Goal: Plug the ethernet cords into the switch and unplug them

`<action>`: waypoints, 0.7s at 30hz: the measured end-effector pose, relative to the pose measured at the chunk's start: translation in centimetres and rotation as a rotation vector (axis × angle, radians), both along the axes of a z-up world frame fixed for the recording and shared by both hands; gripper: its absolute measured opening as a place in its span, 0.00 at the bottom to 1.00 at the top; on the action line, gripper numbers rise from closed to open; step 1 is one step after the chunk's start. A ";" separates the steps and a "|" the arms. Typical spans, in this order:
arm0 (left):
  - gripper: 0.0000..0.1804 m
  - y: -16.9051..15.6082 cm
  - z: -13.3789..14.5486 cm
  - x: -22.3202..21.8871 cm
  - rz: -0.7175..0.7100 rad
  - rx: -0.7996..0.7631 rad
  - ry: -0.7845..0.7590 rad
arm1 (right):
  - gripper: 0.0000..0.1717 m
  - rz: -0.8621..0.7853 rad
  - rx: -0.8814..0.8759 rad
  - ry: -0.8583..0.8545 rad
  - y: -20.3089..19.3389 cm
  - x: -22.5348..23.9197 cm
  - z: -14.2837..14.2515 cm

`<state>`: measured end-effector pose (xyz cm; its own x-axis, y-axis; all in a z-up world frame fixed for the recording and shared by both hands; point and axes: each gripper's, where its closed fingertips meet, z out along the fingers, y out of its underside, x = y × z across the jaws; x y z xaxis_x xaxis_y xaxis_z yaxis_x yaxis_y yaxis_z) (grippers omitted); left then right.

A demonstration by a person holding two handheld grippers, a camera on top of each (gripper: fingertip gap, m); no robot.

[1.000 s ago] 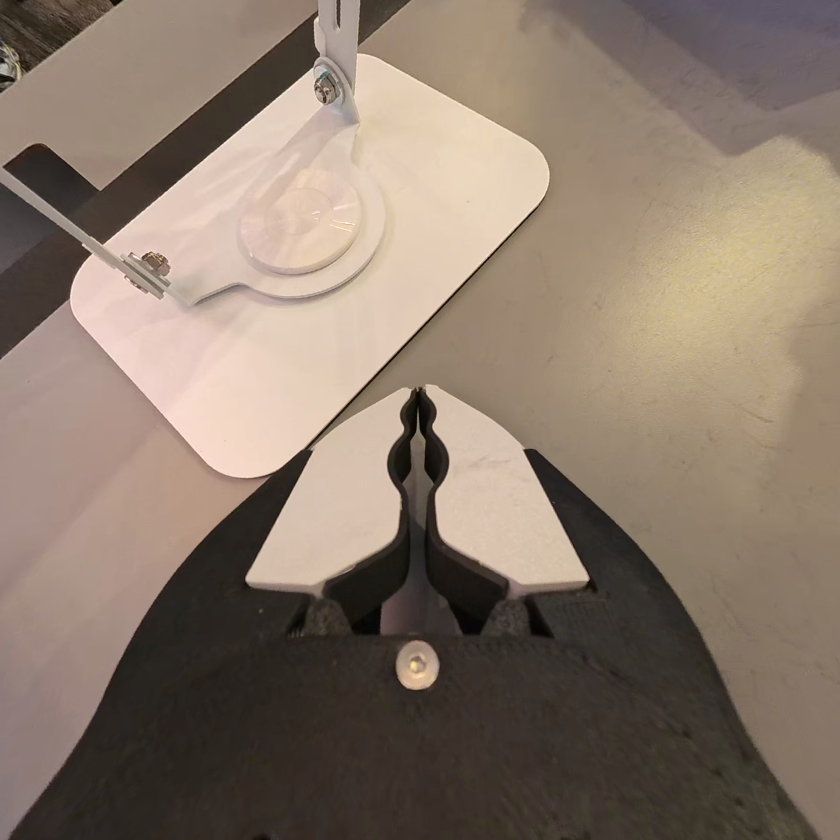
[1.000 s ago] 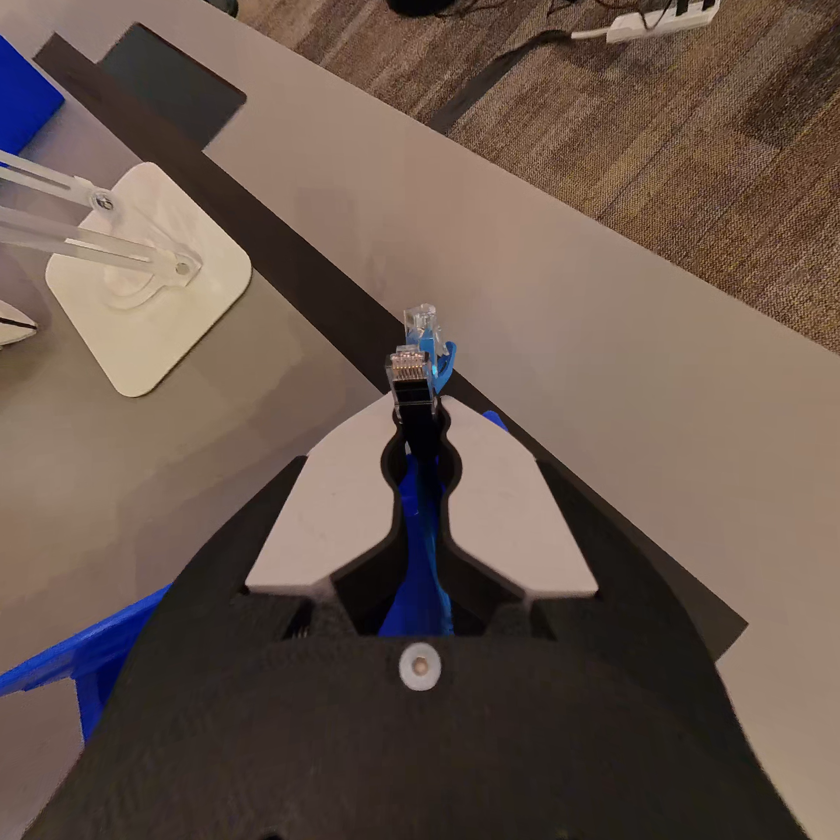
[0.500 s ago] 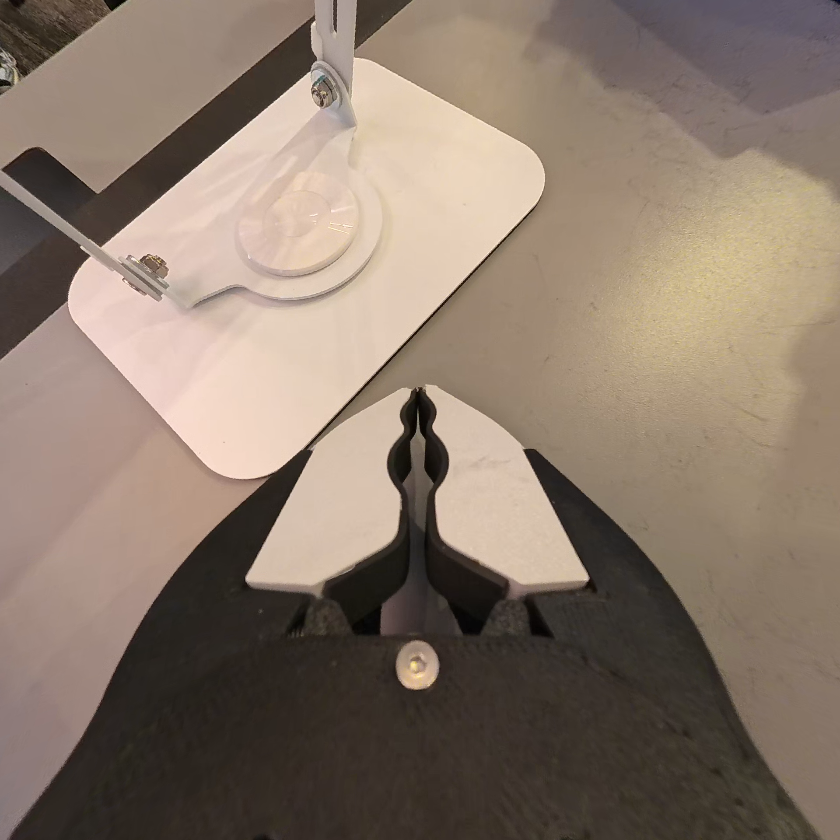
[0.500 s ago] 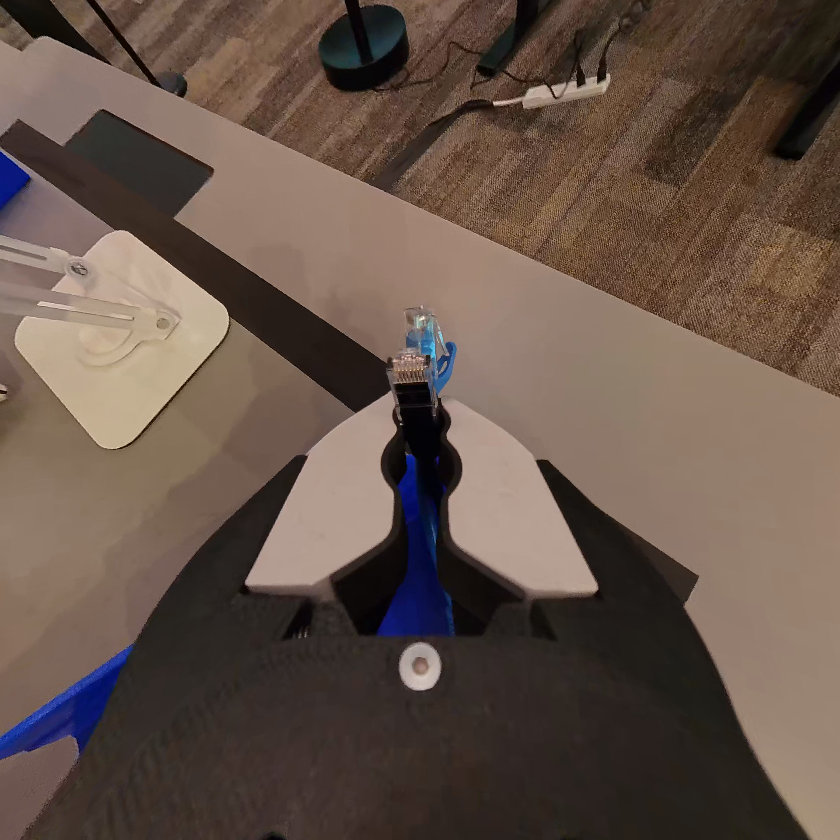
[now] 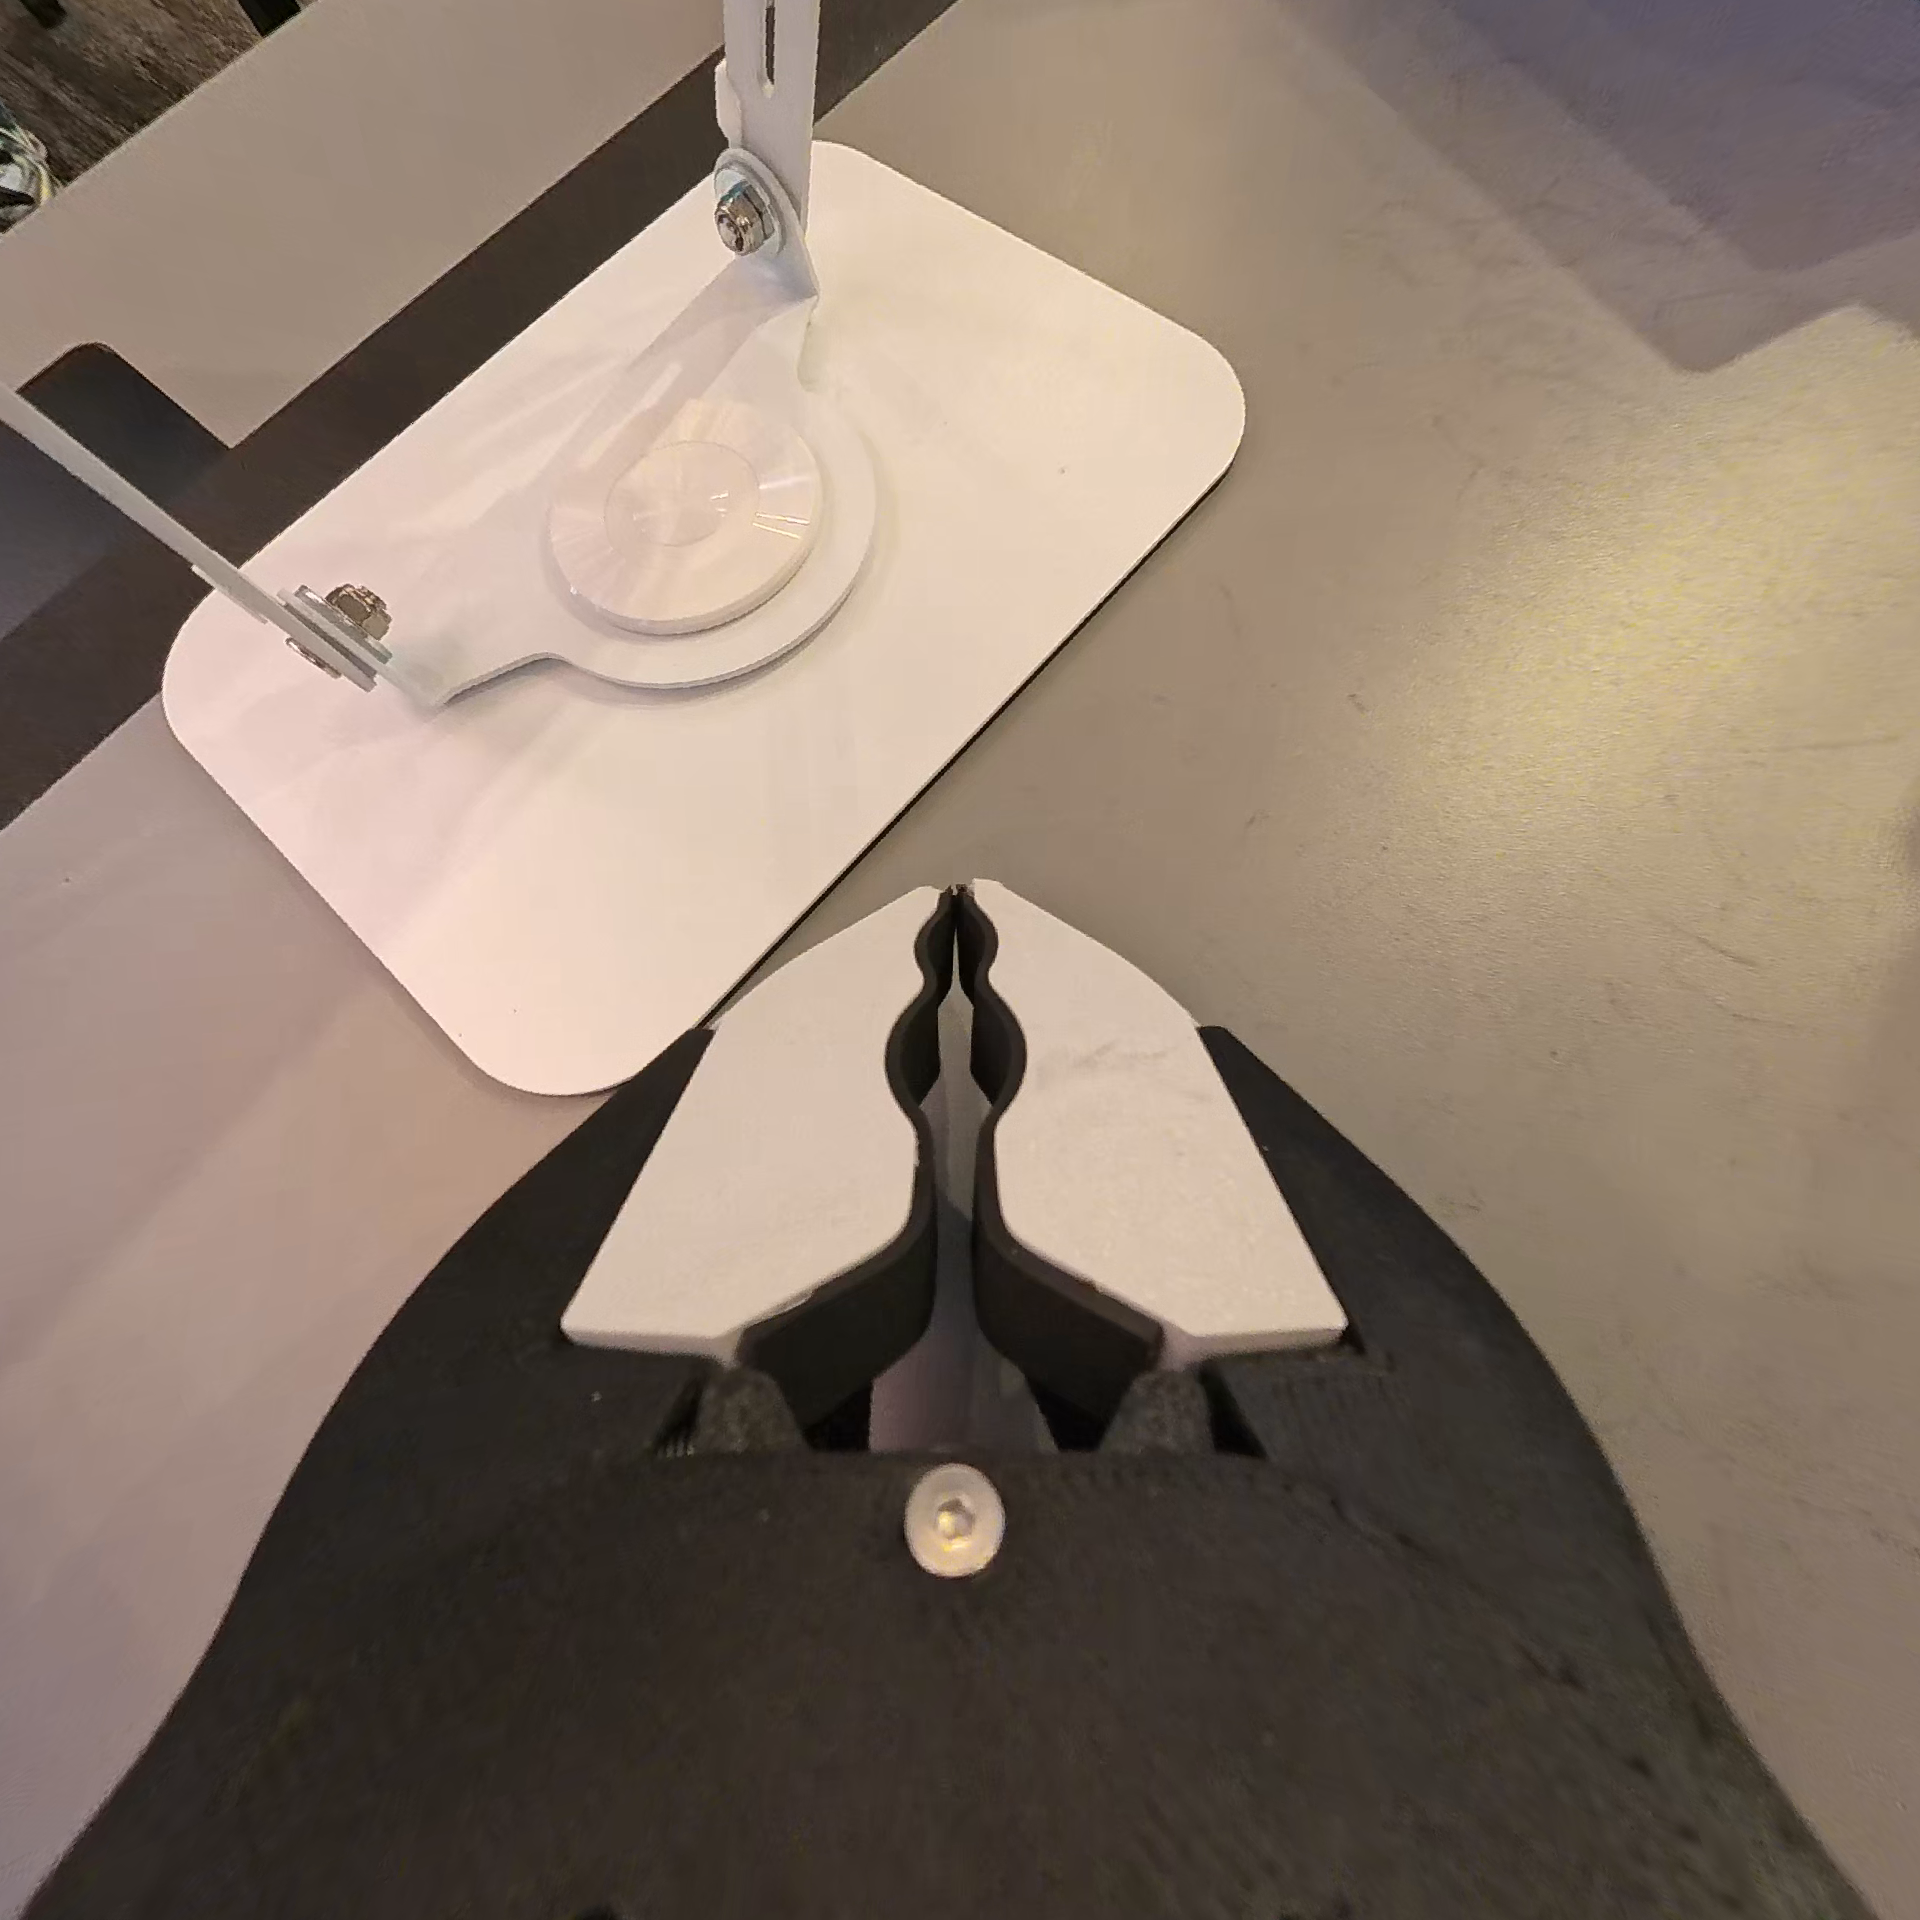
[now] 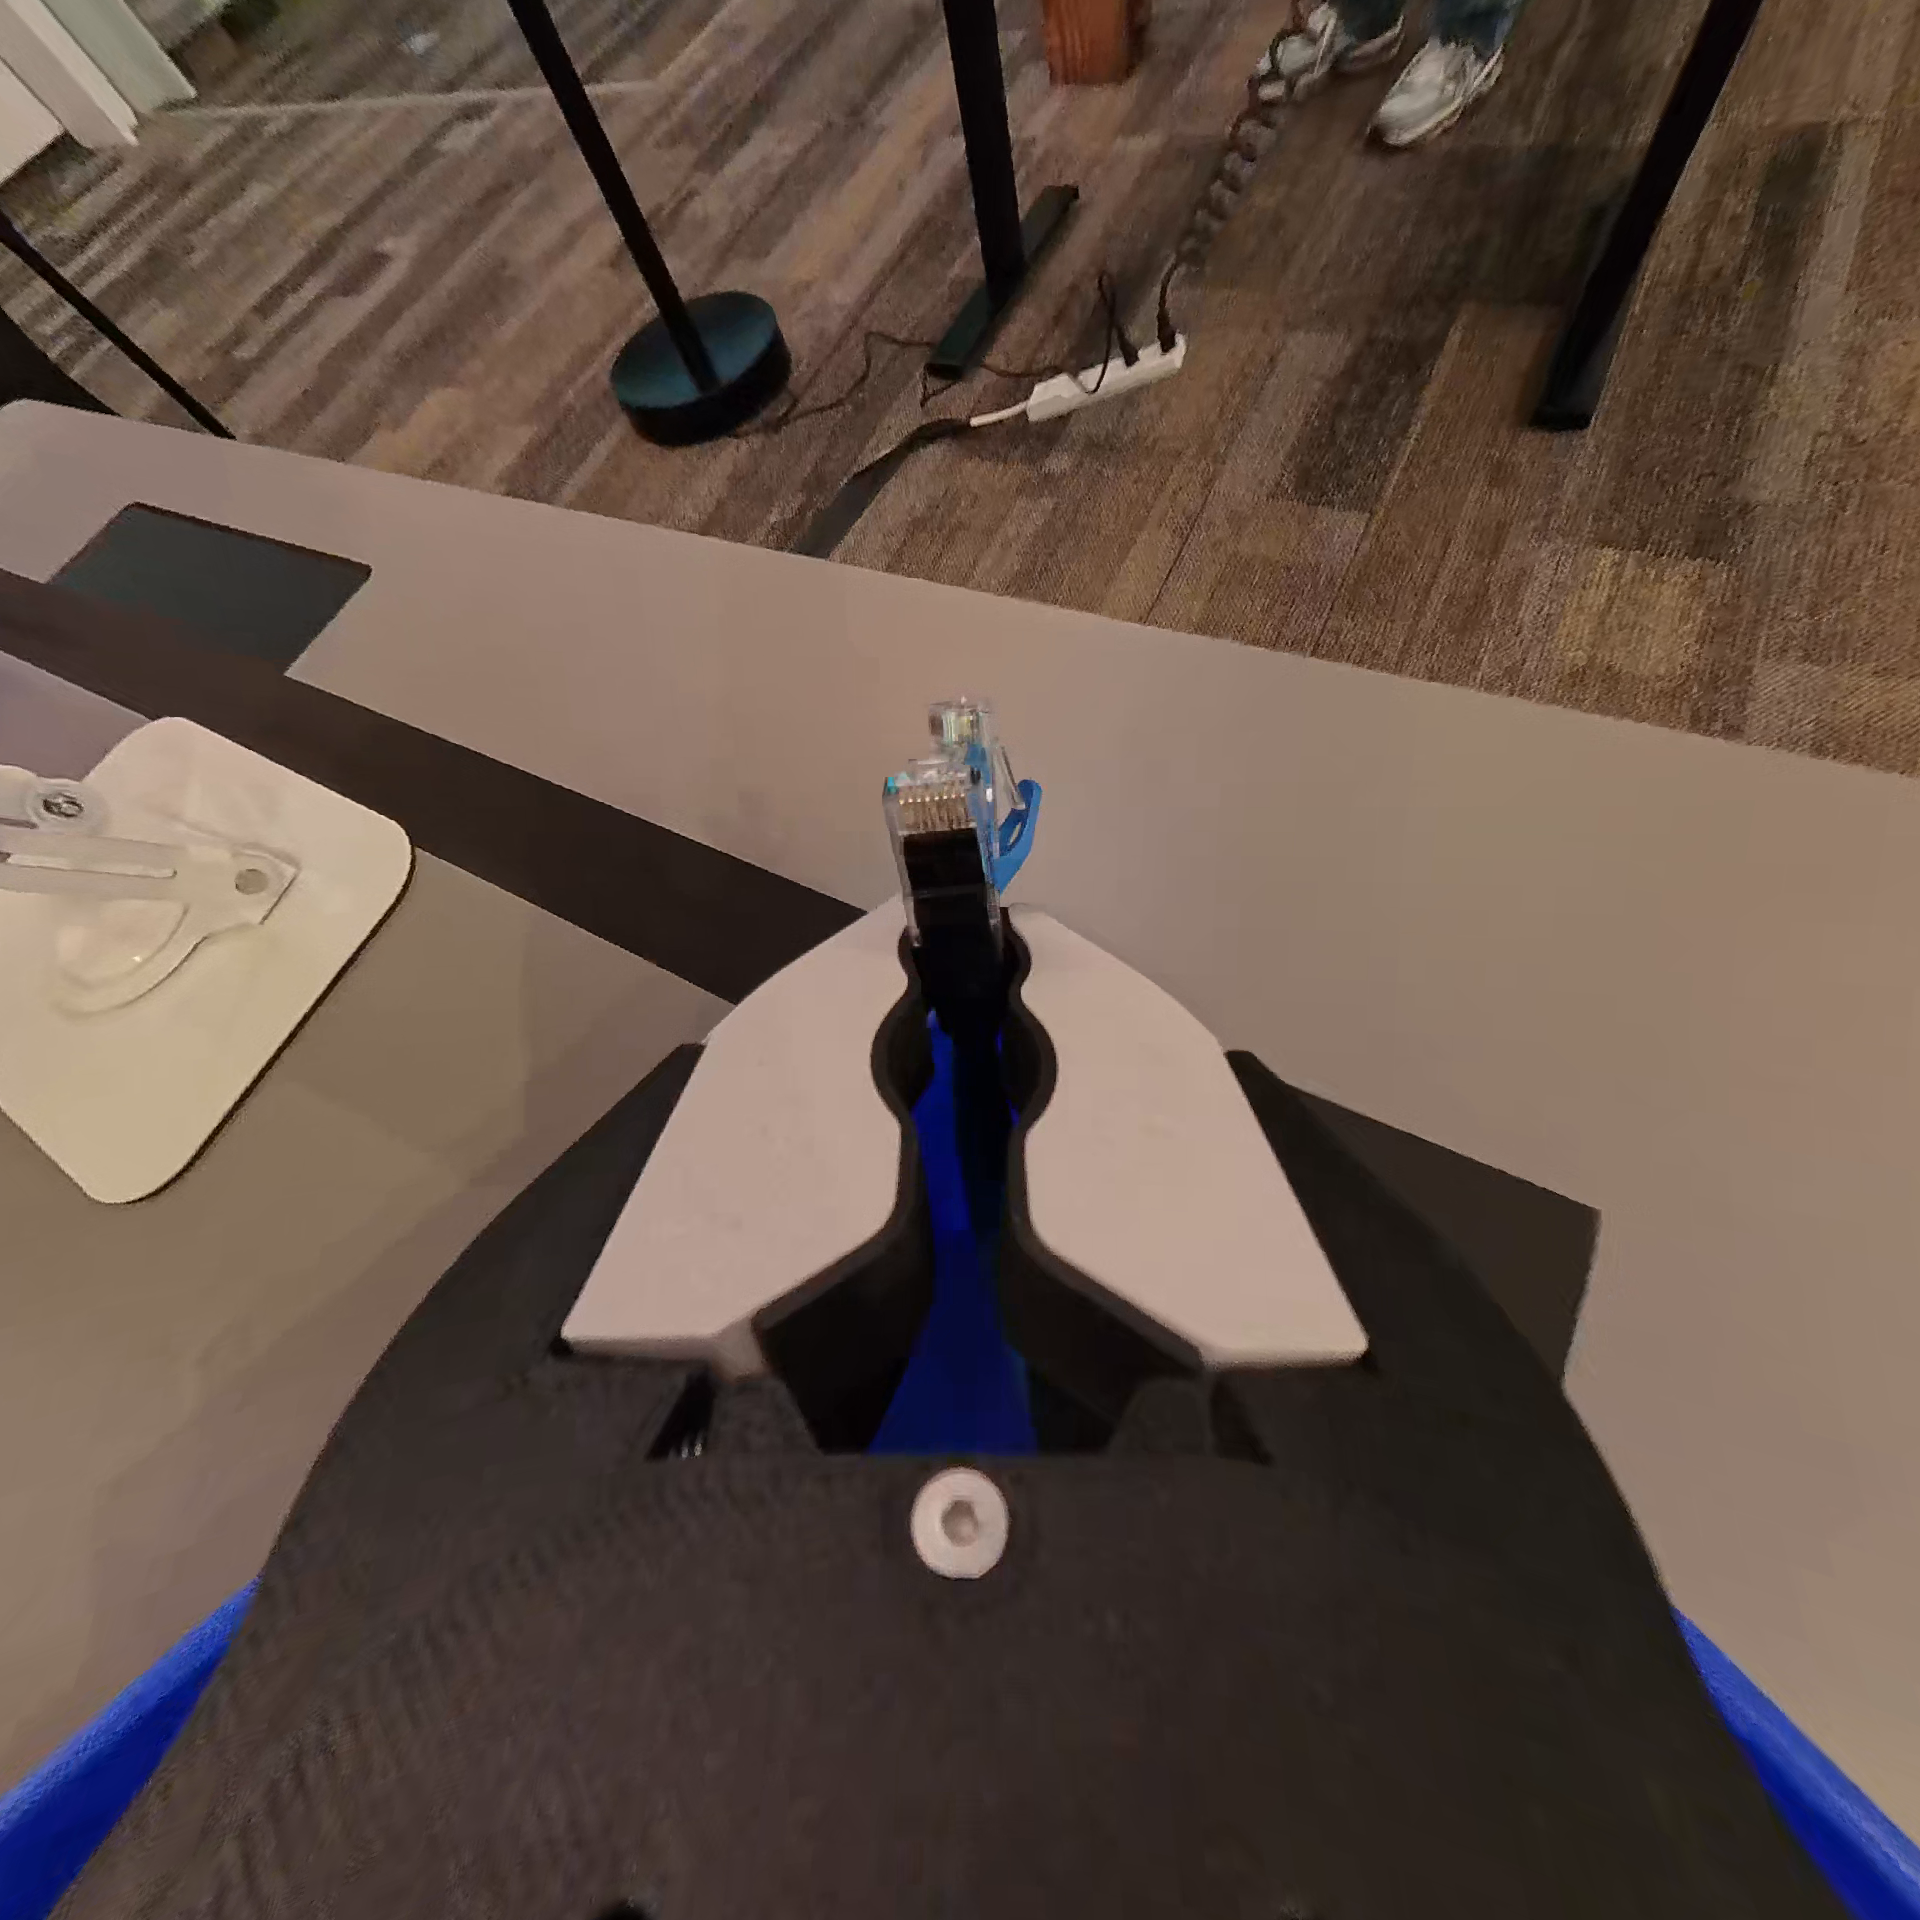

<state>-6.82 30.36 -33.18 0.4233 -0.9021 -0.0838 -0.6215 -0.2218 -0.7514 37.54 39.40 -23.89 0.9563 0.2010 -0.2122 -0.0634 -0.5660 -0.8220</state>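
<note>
My right gripper (image 6: 961, 920) is shut on two ethernet cords, held above the grey table (image 6: 1351, 935). The black cord's clear plug (image 6: 935, 831) sticks out past the fingertips. The blue cord's clear plug (image 6: 966, 727) sticks out just beyond it, and the blue cord (image 6: 956, 1351) runs back between the fingers. My left gripper (image 5: 958, 894) is shut with its pads together and nothing between them. It hangs over the table (image 5: 1507, 831) by the corner of a white stand base (image 5: 582, 831). No switch shows in either view.
The white stand base (image 6: 208, 935) is at the left of the right wrist view, beside a dark strip (image 6: 520, 831) across the table. Past the table edge are the floor, a black pole base (image 6: 696, 364), a power strip (image 6: 1101, 379) and a person's shoes (image 6: 1434, 83). A blue container (image 6: 104, 1745) lies under my right gripper. Tip to tip, the grippers are about 45 cm apart.
My right gripper has swung up and away with both plugs unchanged in its grasp; more floor shows and the stand has slid left. My left gripper has barely moved.
</note>
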 end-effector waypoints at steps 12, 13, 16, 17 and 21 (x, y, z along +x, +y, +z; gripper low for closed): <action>0.00 0.0 0.0 0.0 0.000 0.012 0.008 | 0.05 0.017 -0.058 -0.040 -1.4 0.1 1.2; 0.00 0.0 0.0 0.0 0.000 0.011 0.006 | 0.05 0.016 -0.074 -0.052 -1.6 0.2 0.8; 0.00 0.0 0.0 0.0 0.002 0.010 0.001 | 0.05 -0.015 -0.072 -0.048 -2.2 0.7 0.6; 0.00 0.0 0.0 0.0 0.001 0.011 0.002 | 0.05 -0.029 -0.073 -0.041 -2.5 1.1 0.5; 0.00 0.0 0.0 0.0 -0.001 0.012 0.002 | 0.05 -0.073 -0.095 -0.030 -3.5 2.3 -0.7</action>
